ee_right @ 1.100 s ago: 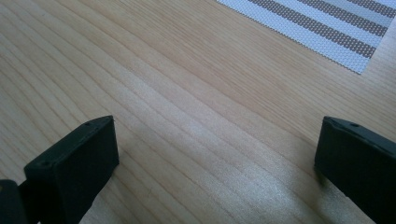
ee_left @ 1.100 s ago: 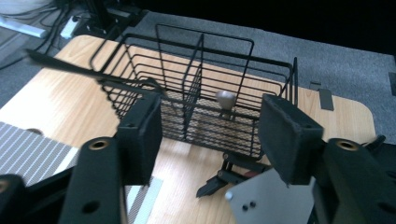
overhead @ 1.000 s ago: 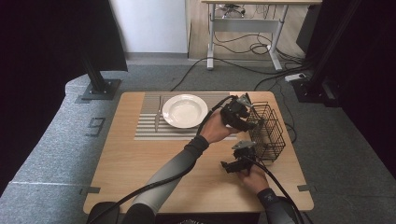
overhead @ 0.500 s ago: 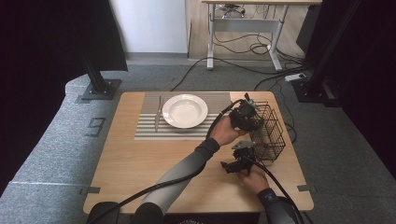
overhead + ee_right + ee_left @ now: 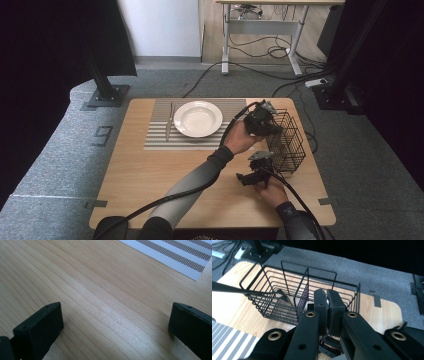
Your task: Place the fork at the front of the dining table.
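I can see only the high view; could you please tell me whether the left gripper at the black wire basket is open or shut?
Observer: The left gripper has just been closing, and its jaws now stand shut. I cannot tell whether anything thin sits between them.
Operator: Is anything inside the basket?
Observer: Yes, a dark slender metal utensil lies slanted in one compartment of the black wire basket, its handle reaching out past the side.
Operator: And the right gripper?
Observer: The right gripper is open, jaws wide apart over the bare light wooden table, with nothing between them.
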Motion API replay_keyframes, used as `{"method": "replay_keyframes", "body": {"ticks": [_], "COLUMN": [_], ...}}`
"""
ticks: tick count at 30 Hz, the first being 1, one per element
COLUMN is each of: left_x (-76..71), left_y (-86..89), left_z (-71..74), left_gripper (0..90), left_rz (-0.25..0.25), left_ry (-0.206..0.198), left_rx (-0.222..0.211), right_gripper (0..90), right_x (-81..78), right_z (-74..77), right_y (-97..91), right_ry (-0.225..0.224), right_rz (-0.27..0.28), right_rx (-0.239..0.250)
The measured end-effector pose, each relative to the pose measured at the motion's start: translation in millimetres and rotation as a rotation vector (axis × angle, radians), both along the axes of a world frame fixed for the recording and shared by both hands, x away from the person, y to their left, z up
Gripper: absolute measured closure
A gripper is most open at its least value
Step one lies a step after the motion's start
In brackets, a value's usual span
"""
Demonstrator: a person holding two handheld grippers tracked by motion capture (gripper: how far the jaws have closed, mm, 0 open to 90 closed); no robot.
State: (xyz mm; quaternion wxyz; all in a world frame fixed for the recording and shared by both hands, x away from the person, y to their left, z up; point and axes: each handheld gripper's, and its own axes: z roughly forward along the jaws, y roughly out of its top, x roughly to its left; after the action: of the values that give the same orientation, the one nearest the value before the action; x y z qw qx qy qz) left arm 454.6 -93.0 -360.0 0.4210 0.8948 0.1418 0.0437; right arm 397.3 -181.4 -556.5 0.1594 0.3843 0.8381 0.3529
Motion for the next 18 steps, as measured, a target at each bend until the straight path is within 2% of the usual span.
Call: {"method": "replay_keyframes", "body": {"ticks": [8, 12, 18], "left_x": [-7.9, -10.6, -18.3], "left_y": [12.2, 22.3, 40.4], "left_z": [26.9, 43.8, 73.0], "left_gripper": [87.2, 87.1, 87.2], "left_rz": [-0.013, -0.016, -0.008], "left_ry": [-0.031, -0.025, -0.054], "left_rx": [-0.032, -0.049, -0.059], "right_gripper": [0.0, 0.0, 0.0], "right_x": [0.1, 0.0, -0.2], "right_z": [0.0, 0.1, -0.1], "right_y": [0.0, 0.1, 0.4], "right_ry": [-0.001, 0.001, 0.0], "right_rz": [0.0, -0.001, -0.005], "right_rx": [0.0, 0.0, 0.002]}}
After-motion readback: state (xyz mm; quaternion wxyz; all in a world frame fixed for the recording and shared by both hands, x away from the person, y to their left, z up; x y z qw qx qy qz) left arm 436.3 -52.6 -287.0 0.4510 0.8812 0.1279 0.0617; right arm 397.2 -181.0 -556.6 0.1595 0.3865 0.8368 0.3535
